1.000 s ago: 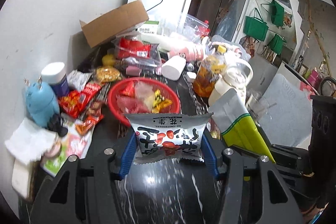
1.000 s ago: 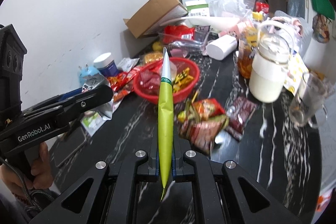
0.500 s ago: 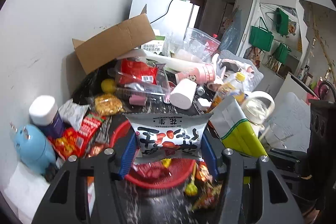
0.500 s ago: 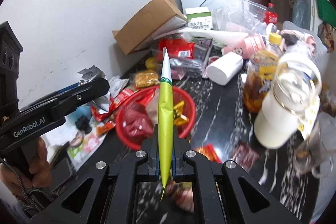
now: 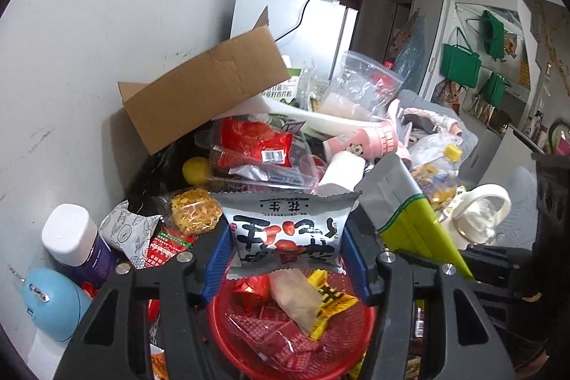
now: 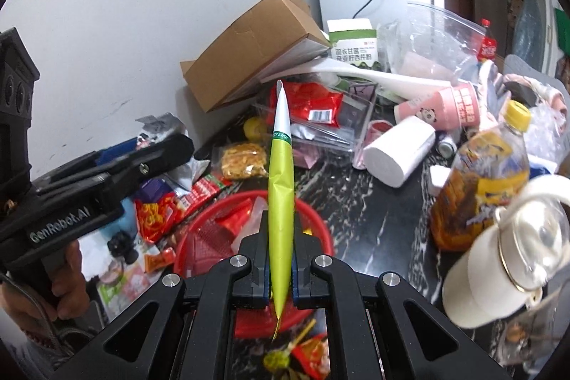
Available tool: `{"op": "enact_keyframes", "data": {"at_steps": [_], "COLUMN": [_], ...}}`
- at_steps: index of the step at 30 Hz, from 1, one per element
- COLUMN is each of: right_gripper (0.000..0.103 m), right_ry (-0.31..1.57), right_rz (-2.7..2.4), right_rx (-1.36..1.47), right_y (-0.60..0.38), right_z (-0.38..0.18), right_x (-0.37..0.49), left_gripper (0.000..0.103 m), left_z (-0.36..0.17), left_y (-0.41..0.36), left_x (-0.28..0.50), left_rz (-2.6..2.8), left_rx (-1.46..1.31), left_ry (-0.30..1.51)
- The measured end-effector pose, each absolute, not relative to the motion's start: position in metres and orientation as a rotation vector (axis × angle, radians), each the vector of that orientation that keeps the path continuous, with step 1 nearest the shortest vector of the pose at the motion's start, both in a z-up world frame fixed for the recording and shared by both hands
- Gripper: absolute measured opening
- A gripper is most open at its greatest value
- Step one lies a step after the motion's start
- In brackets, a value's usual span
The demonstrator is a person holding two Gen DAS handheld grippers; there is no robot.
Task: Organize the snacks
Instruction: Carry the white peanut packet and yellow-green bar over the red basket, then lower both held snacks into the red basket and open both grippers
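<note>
My left gripper (image 5: 286,237) is shut on a silver snack packet (image 5: 286,234) with black lettering and red fruit, held upright just above the far rim of the red basket (image 5: 228,341). The basket holds several red and yellow snack packets. My right gripper (image 6: 280,234) is shut on a flat lime-green and white packet (image 6: 280,187), seen edge-on, over the same red basket (image 6: 320,227). The green packet (image 5: 420,230) also shows to the right in the left wrist view. The left gripper (image 6: 164,150) appears at the left of the right wrist view, a hand on its grip.
Behind the basket lie a cardboard box (image 5: 210,88), a clear tray with a red packet (image 5: 256,145), a pink cup (image 6: 441,107), a white roll (image 6: 399,155), an orange drink bottle (image 6: 481,180) and a white jug (image 6: 498,255). Loose snacks (image 6: 156,212) crowd the black marble counter (image 6: 377,212).
Both grippers have carried their packets forward over the counter; the red basket went from ahead of them to directly beneath, and the box and clutter behind it loom larger.
</note>
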State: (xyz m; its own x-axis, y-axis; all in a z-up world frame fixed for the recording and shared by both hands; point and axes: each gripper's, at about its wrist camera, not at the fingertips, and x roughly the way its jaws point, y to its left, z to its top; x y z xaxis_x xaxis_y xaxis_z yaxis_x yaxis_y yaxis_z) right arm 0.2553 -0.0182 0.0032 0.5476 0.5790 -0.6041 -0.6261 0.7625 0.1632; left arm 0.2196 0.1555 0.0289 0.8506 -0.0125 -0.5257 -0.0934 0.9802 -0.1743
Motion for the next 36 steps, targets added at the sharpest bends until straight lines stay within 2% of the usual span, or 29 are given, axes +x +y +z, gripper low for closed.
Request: {"op": "enact_keyframes", "data": {"at_steps": [12,28,36], "right_gripper": [0.008,0.008,0.008], "right_ry": [0.757,0.826,0.844], "right_rz": [0.74,0.728,0.742], "right_rx": [-0.102,-0.135,-0.162], "right_y": [-0.002,0.005,0.01], "right_z": [-0.023,-0.046,-0.055], "right_x": [0.275,0.289,0.292], "left_gripper": [0.056,0.056,0.056], "left_z": [-0.001,-0.05,-0.057], "left_y": [0.161,0.162,0.157], "left_x": [0.248,0.279,0.282], "left_rz": [0.054,0.067,0.087], "left_rx": [-0.153,-0.11,-0.028], "left_ry": [0.684,0.949,1.028]}}
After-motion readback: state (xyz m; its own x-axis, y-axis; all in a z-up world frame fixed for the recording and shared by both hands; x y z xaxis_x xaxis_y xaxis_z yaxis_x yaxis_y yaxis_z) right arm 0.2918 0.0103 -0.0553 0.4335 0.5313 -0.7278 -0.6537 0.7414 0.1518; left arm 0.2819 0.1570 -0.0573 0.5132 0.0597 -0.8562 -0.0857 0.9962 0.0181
